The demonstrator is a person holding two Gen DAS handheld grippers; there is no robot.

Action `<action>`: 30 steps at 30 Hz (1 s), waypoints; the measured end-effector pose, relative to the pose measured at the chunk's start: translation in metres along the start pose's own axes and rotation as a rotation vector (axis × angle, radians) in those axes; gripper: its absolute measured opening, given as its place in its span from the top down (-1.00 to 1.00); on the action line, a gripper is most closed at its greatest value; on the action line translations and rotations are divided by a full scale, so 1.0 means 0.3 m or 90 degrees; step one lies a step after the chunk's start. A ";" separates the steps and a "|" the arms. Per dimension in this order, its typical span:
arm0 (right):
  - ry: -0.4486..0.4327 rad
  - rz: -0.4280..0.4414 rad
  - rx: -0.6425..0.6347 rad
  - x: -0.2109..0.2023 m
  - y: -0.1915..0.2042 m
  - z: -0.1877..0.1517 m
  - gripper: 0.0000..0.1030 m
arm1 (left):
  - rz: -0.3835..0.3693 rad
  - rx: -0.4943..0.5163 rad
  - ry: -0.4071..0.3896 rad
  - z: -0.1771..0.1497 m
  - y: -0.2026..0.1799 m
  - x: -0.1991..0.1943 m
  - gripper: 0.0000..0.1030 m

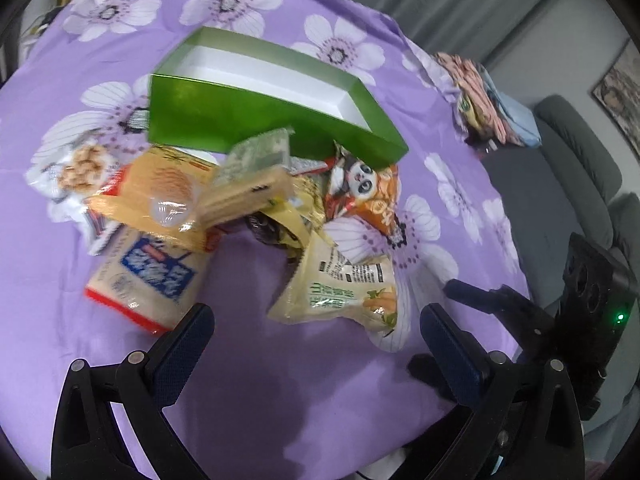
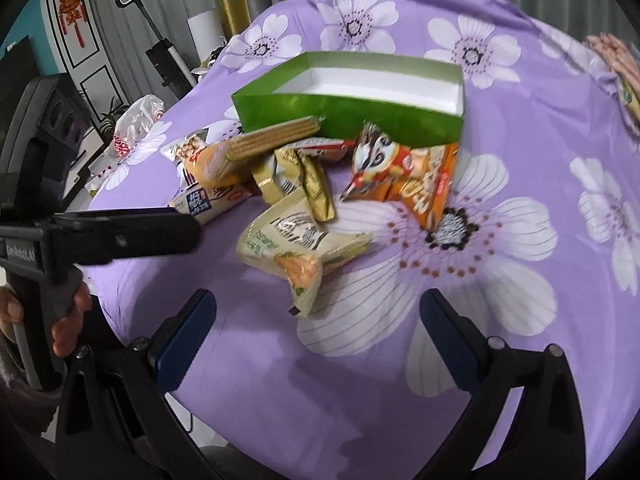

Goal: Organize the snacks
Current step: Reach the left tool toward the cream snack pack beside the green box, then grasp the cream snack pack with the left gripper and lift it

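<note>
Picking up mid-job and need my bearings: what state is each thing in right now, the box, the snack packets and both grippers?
Shallow green cardboard box with white inside: open, empty, upright.
Cream packet with green print: lying on the cloth, outside the box, nearest the grippers.
Orange panda-print packet: lying against the box's front wall.
Wafer pack in clear wrap: resting atop the pile.
Left gripper: open, empty.
Right gripper: open, empty.

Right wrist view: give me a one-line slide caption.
Open right gripper above a cream snack packet, empty green box behind the snack pile on purple floral cloth.
</note>
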State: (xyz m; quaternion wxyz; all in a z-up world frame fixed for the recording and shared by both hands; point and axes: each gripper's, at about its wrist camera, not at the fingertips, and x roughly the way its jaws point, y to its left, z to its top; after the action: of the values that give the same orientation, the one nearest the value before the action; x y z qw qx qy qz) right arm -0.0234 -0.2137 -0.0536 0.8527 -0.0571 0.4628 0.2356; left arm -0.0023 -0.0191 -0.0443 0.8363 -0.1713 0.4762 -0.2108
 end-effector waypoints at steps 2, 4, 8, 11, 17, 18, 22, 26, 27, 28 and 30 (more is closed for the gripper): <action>-0.009 -0.011 -0.011 0.021 -0.006 0.000 -0.85 | -0.004 0.024 0.002 -0.001 -0.018 0.025 -0.98; -0.007 -0.018 -0.018 0.041 -0.017 -0.004 -0.75 | -0.014 0.047 -0.001 -0.006 -0.034 0.042 -0.98; 0.000 0.000 -0.013 0.072 -0.015 0.001 -0.63 | -0.024 0.060 0.000 0.015 -0.042 0.081 -0.97; 0.002 0.013 -0.011 0.101 -0.012 0.006 -0.53 | -0.025 0.065 0.006 0.040 -0.041 0.116 -0.81; 0.004 0.033 0.005 0.134 -0.015 0.010 -0.27 | -0.033 0.042 0.034 0.051 -0.008 0.178 -0.28; 0.002 0.031 0.003 0.136 -0.016 0.011 -0.24 | -0.038 0.041 0.036 0.050 -0.005 0.181 -0.23; -0.006 0.042 0.002 0.139 -0.018 0.012 0.27 | -0.046 0.028 0.040 0.049 0.007 0.186 0.01; -0.014 0.040 -0.011 0.138 -0.004 0.004 0.46 | -0.036 0.037 0.036 0.041 -0.005 0.179 0.17; -0.018 0.047 -0.005 0.129 -0.010 0.003 0.50 | -0.036 0.041 0.035 0.038 -0.014 0.172 0.21; -0.024 0.050 0.000 0.121 -0.011 -0.004 0.54 | -0.037 0.045 0.034 0.035 -0.025 0.168 0.23; -0.028 0.049 -0.001 0.096 -0.013 -0.010 0.58 | -0.034 0.055 0.033 0.031 -0.049 0.155 0.23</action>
State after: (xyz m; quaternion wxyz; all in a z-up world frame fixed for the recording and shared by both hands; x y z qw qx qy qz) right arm -0.0107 -0.2080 -0.0792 0.8526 -0.0346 0.4460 0.2701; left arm 0.0244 -0.0549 -0.0661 0.8242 -0.1424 0.4836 -0.2579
